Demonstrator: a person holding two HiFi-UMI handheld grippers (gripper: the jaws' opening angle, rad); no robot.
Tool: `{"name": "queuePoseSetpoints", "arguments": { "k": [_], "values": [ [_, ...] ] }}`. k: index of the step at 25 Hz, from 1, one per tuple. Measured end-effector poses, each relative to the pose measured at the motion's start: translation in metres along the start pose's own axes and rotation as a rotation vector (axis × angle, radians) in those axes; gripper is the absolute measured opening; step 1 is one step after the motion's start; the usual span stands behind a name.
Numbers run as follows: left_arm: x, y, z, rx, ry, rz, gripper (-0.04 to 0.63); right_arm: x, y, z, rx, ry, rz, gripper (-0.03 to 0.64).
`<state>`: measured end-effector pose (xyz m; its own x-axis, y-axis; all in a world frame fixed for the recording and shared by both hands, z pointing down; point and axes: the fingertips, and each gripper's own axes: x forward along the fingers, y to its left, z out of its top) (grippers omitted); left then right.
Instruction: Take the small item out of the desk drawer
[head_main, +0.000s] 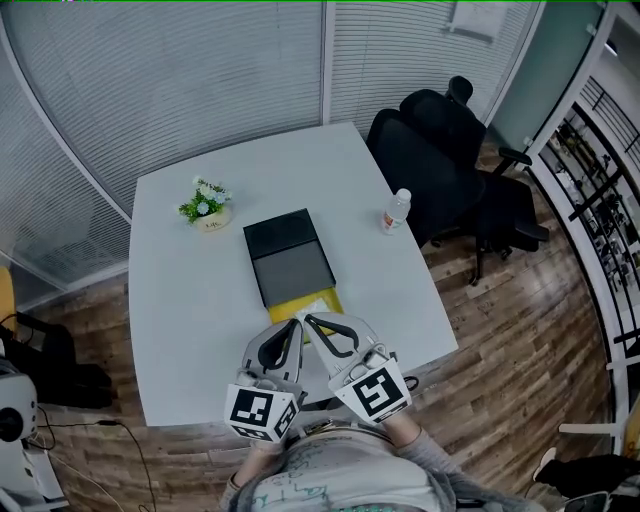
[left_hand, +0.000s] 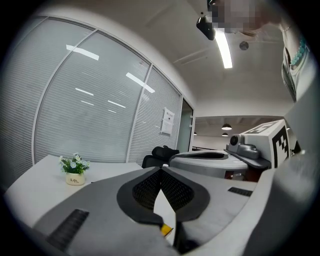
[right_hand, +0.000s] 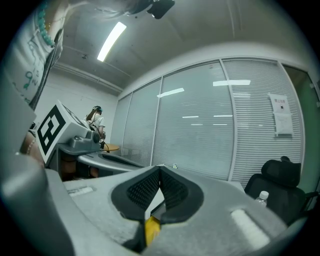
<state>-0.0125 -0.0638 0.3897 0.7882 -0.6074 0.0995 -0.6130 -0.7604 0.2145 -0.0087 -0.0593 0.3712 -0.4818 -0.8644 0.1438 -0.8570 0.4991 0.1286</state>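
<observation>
Just beyond right tongs (head_main: 310, 320) lies yellow drawer (head_main: 313, 303)

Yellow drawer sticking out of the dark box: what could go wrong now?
The left gripper and right gripper are both shut and crowd together at the yellow drawer, so they might bump. A nudge could slide the dark flat box across the white table. The drawer looks only partly out, so reaching inside may be tight.

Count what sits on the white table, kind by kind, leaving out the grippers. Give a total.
Potted plant: 1
Water bottle: 1
Black drawer box, its yellow drawer partly out: 1
Total: 3
</observation>
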Motion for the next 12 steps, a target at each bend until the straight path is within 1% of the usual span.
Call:
{"name": "queuePoseSetpoints", "arguments": {
  "k": [7,12],
  "values": [
    [-0.015,0.029,0.005,0.005,-0.004,-0.028,-0.002,0.027,0.018,0.006,-0.011,0.010,-0.021,0.003],
    [-0.029,0.051,0.004,0.007,0.002,-0.050,-0.003,0.045,0.034,0.008,-0.018,0.009,-0.016,0.003]
  ]
}}
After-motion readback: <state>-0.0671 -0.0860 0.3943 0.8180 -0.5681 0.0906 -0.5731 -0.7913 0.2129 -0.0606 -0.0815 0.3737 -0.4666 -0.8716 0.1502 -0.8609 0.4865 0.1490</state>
